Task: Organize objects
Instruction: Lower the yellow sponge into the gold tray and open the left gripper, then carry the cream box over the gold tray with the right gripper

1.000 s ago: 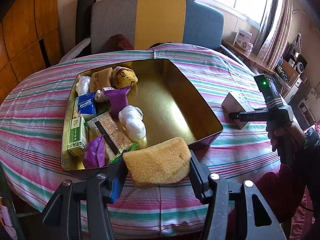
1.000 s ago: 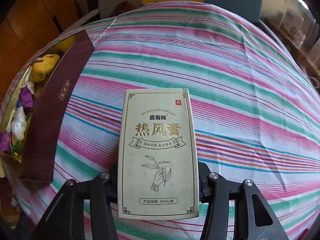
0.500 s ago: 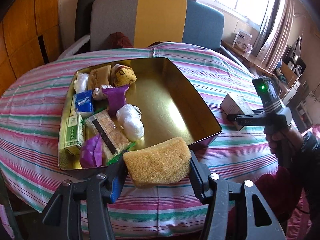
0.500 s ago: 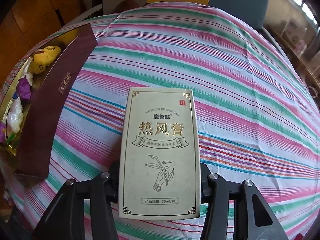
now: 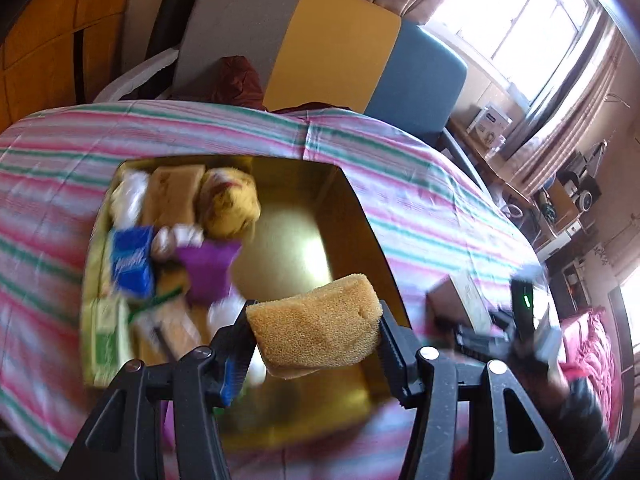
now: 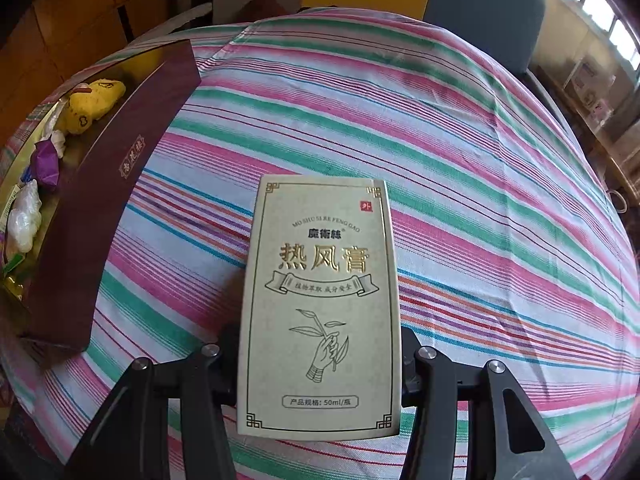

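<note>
My left gripper [image 5: 316, 332] is shut on a yellow sponge [image 5: 316, 322] and holds it above the near right part of the gold tin tray [image 5: 360, 216]. The tray holds a yellow plush toy [image 5: 230, 204], a blue packet [image 5: 132, 262], a purple pouch [image 5: 206, 270], a green box [image 5: 106, 340] and other packets along its left side. My right gripper [image 6: 320, 356] is shut on a pale box with gold Chinese print [image 6: 320, 304], held above the striped tablecloth [image 6: 460, 168] to the right of the tray [image 6: 100, 192]. It also shows blurred in the left wrist view [image 5: 468, 304].
A grey, yellow and blue sofa [image 5: 332, 44] stands behind the round table. A shelf with clutter [image 5: 560, 200] and a window are at the right. The tray's maroon outer wall [image 6: 132, 160] faces my right gripper.
My left gripper has moved forward with the sponge, from the tray's near rim to over its inside. The view is motion-blurred. My right gripper has drawn back slightly with the box.
</note>
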Demonstrator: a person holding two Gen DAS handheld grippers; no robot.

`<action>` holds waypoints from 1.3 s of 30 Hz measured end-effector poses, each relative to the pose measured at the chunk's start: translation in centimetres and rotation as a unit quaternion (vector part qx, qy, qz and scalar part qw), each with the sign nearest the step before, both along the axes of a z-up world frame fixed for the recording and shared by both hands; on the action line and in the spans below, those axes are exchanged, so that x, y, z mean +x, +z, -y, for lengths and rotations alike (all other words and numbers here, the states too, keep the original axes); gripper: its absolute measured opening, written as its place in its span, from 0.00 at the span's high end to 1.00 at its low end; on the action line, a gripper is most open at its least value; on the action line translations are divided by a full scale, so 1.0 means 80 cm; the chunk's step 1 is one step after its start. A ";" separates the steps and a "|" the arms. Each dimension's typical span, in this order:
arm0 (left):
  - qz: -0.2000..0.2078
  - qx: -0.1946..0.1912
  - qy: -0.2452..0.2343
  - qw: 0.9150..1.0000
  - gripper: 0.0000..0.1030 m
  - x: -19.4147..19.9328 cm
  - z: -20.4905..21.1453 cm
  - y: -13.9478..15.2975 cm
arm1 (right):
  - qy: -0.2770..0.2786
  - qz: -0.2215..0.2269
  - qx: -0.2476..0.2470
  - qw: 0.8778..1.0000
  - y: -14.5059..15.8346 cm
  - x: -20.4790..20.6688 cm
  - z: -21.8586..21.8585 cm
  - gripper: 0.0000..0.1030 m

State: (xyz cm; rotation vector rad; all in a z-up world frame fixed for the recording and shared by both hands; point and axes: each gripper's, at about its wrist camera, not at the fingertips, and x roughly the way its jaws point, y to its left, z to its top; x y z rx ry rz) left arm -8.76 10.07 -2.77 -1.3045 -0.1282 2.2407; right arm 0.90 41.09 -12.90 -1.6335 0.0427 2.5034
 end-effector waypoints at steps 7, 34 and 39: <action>0.019 -0.038 -0.007 0.999 0.46 -0.084 -0.055 -0.030 | 0.001 0.001 -0.001 1.000 0.001 0.000 -0.001 0.49; -0.065 -0.093 0.004 0.994 0.20 -0.073 -0.047 -0.001 | -0.007 -0.002 -0.011 1.000 0.006 0.003 -0.003 0.47; -0.088 -0.100 0.001 0.991 0.20 0.007 -0.022 0.006 | -0.014 -0.003 -0.007 1.000 0.007 0.005 -0.005 0.40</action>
